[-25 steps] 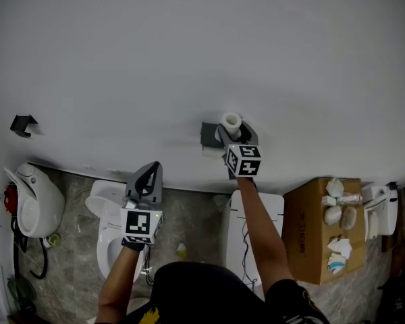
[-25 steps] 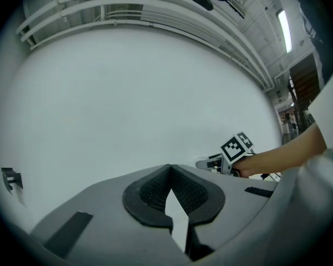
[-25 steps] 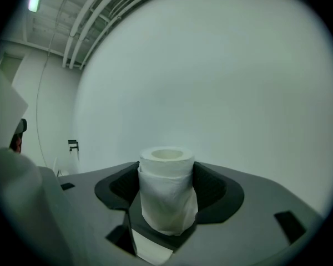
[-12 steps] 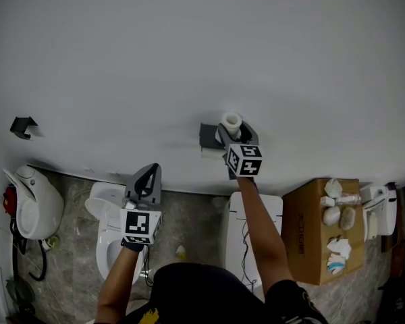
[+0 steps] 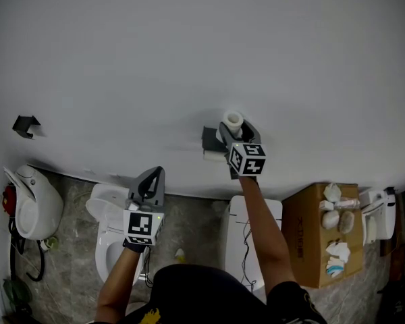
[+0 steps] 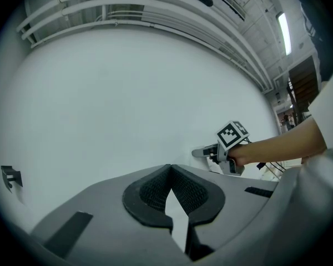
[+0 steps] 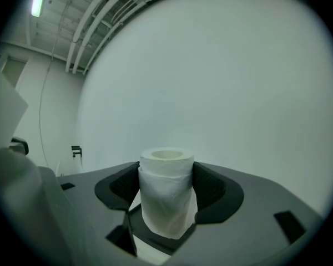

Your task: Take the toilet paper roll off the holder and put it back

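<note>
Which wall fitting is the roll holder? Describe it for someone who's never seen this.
On the white wall, look near its middle in the head view. The holder is the dark bracket just left of the right gripper, which is clamped on the toilet paper roll. The other dark bracket sits alone at the far left.

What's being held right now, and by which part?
The right gripper clamps the toilet paper roll by its outer sides; the left gripper holds nothing.
</note>
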Demonstrator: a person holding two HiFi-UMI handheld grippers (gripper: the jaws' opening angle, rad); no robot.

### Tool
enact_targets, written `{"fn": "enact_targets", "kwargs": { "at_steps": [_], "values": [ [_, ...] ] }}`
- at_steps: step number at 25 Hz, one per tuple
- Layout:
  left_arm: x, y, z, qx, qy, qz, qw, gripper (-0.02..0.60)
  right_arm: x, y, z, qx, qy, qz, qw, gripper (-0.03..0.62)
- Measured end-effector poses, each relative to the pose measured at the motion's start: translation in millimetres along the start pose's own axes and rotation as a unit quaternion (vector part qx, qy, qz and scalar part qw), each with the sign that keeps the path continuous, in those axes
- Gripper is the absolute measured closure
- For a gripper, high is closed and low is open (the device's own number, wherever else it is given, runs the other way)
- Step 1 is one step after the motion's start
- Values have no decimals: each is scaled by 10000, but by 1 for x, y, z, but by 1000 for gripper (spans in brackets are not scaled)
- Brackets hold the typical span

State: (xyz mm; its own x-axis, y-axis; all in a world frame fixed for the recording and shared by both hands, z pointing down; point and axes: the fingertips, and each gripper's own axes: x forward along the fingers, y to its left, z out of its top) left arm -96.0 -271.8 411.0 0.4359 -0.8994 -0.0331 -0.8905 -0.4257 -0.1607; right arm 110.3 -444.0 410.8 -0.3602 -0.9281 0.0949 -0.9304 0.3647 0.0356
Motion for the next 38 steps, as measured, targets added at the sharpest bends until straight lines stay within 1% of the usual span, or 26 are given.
{"fn": "enact_targets", "kwargs": {
  "at_steps": [7, 13, 19, 32, 38],
  "values": [
    [-2, 1, 2, 14, -47, -9, 10000, 566, -4, 1, 28, -29, -80, 81, 9999, 327],
    [0, 0, 3, -5, -70, -52, 10000, 566, -3, -7, 55, -90, -113, 93, 9999, 322],
    [1, -5, 5, 32, -71, -98, 9999, 566, -10, -6, 90, 101, -232, 365, 9990, 322],
    [3, -8, 8, 55, -61, -170, 9998, 566, -16, 3, 168, -294, -370, 689, 9965, 322],
    [5, -12, 11, 49, -115, -230, 9997, 566, -22, 6, 202, -248, -486, 818, 9952, 323]
  ]
}}
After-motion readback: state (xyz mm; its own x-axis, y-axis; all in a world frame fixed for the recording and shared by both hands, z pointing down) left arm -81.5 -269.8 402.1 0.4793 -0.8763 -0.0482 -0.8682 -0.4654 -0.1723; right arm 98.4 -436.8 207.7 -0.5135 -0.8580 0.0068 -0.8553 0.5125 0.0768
